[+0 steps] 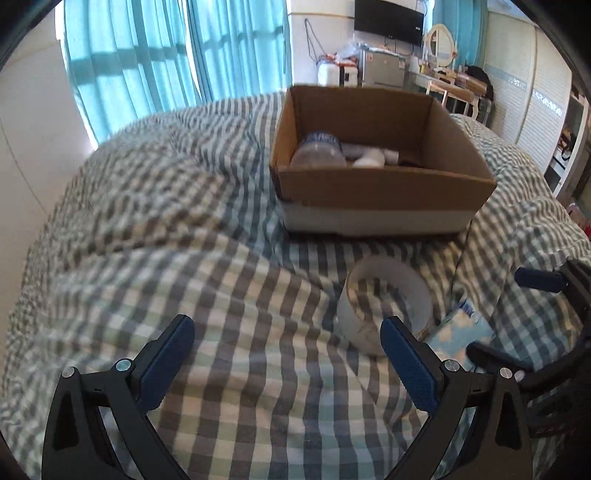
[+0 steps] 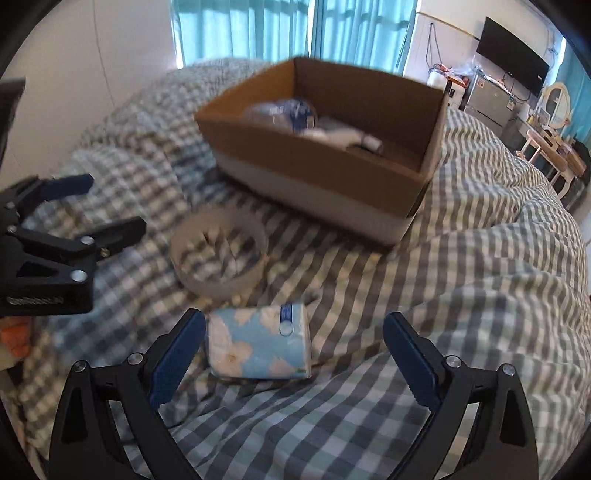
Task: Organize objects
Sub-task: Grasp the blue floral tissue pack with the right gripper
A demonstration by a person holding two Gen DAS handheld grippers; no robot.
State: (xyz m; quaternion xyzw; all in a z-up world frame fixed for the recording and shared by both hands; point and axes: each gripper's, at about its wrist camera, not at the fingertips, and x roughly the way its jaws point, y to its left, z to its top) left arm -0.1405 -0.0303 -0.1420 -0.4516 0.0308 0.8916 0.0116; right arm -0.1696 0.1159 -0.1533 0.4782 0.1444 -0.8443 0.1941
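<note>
A cardboard box point(image 1: 384, 192) point(image 2: 317, 173) stands on the checked bedspread and holds a clear plastic bottle point(image 1: 319, 151) point(image 2: 284, 110) and white items. A wide roll of tape point(image 1: 384, 302) point(image 2: 219, 254) lies in front of the box. A light-blue tissue pack point(image 2: 258, 341) point(image 1: 460, 332) lies beside it. My left gripper point(image 1: 286, 343) point(image 2: 110, 206) is open and empty, its right finger close to the tape roll. My right gripper point(image 2: 293, 345) point(image 1: 513, 314) is open and empty, with the tissue pack between its fingers near the left one.
The checked bedspread point(image 1: 184, 221) point(image 2: 480, 258) is rumpled with folds. Blue curtains point(image 1: 147, 55) hang behind the bed. A TV point(image 1: 388, 18), a small fridge point(image 1: 382, 68) and a dressing table point(image 1: 450, 79) stand at the far wall.
</note>
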